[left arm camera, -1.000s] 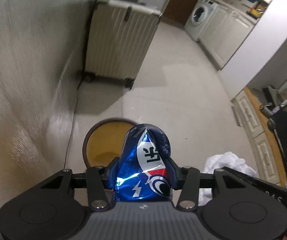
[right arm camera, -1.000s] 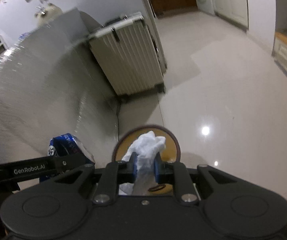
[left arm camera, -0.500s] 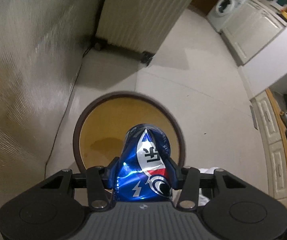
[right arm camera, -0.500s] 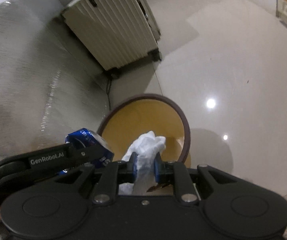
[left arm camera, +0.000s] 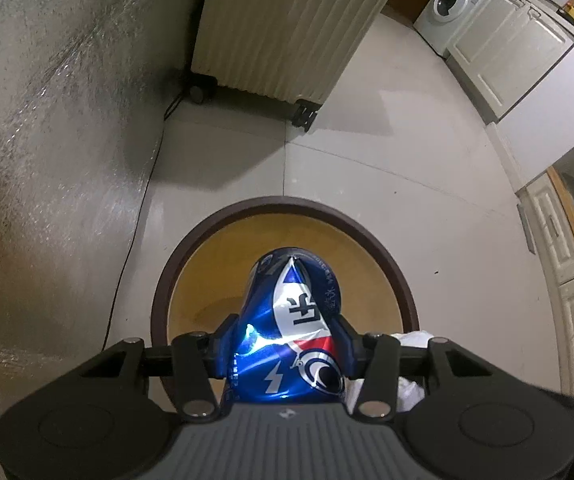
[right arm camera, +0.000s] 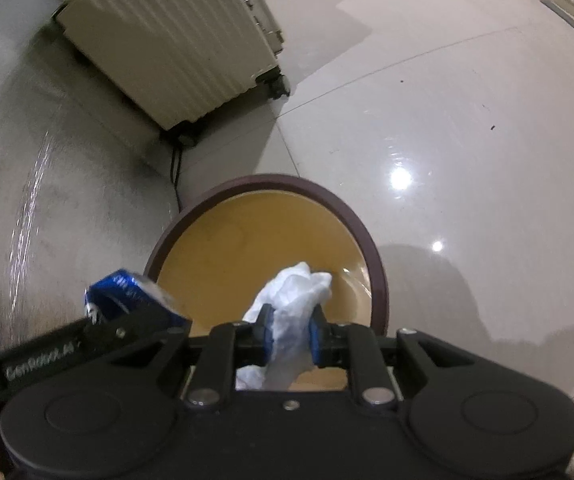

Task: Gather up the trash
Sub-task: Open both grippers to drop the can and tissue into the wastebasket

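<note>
The left claw (left arm camera: 287,344) is clenched on a crushed blue can (left arm camera: 293,320), held above the open round bin (left arm camera: 287,204) on the floor. The right claw (right arm camera: 290,330), its jaws having just been opening slightly, grasps a crumpled white tissue (right arm camera: 293,300) above the same bin beside the can.

Black hand-held gripper (right arm camera: 290,336), blue pads (right arm camera: 314,339)

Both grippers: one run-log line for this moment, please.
left gripper: shut on crushed blue can | right gripper: jaws easing open, white tissue between | bin: below both
</note>
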